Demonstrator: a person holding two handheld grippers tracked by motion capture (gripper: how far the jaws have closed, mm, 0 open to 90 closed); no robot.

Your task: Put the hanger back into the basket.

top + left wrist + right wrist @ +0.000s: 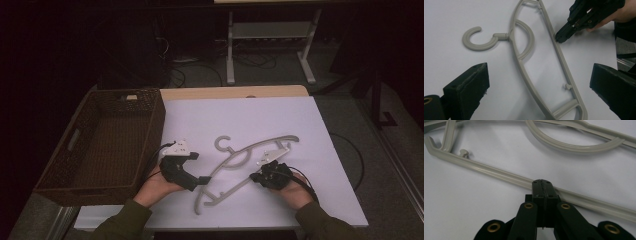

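Observation:
A grey plastic coat hanger (235,159) lies flat on the white table cover, its hook (477,40) pointing away from me. My left gripper (199,168) is open, its jaws spread wide at one end of the hanger (524,72) with nothing between them. My right gripper (255,176) is shut and empty. Its closed tips (542,183) sit right against the hanger's straight bar (494,173). From the left gripper view, the right gripper (560,38) appears at the far side, tip on that bar.
A dark wicker basket (157,130) stands along the left side of the table. The white cover (250,115) spreads behind and right of the hanger. Beyond the table's far edge are a floor with cables and a metal stand (270,45).

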